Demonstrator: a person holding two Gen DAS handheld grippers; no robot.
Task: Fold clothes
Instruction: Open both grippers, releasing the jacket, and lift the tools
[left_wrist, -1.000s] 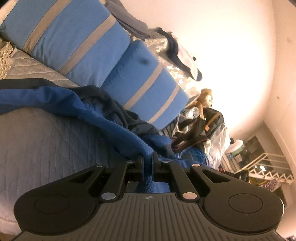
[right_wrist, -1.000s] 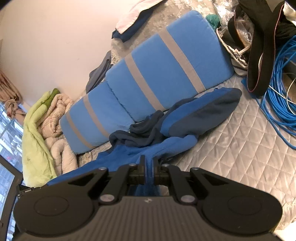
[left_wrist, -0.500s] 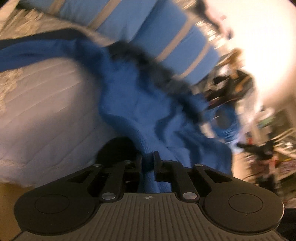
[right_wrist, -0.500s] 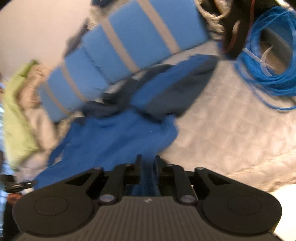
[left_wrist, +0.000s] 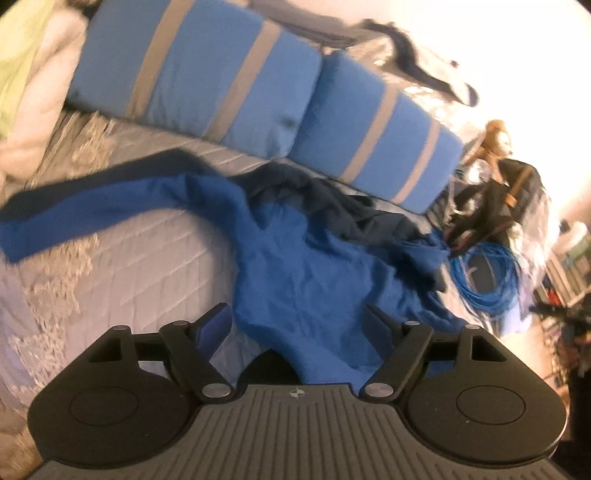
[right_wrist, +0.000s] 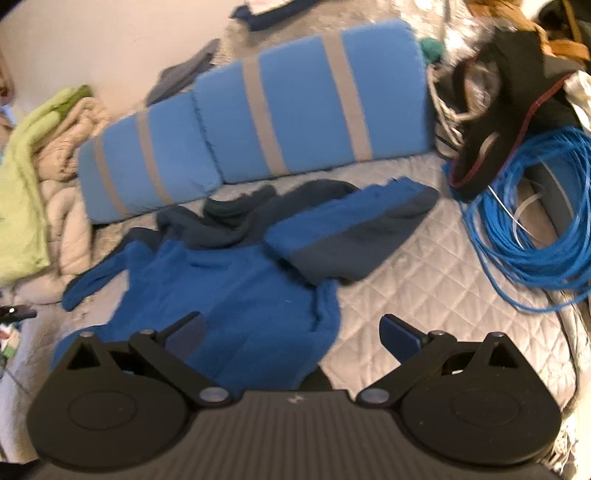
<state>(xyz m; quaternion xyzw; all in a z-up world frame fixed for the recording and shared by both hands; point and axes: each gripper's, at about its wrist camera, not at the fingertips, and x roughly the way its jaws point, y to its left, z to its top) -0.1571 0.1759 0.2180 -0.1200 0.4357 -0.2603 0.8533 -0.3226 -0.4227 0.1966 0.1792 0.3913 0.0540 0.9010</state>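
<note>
Quilted bed (right_wrist: 424, 258) carries our blue fleece (right_wrist: 240, 288) below the pillows (right_wrist: 295, 110); both hand-held grippers (left_wrist: 295, 325) (right_wrist: 291, 332) are opening, releasing it to lie flat.

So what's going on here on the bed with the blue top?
A person with a gripper in each hand is folding a blue fleece top on a quilted bed. Both the left gripper and right gripper are opening, their pads off the cloth. The top lies rumpled and unfolded, one sleeve doubled across, below the striped cushions.
</note>
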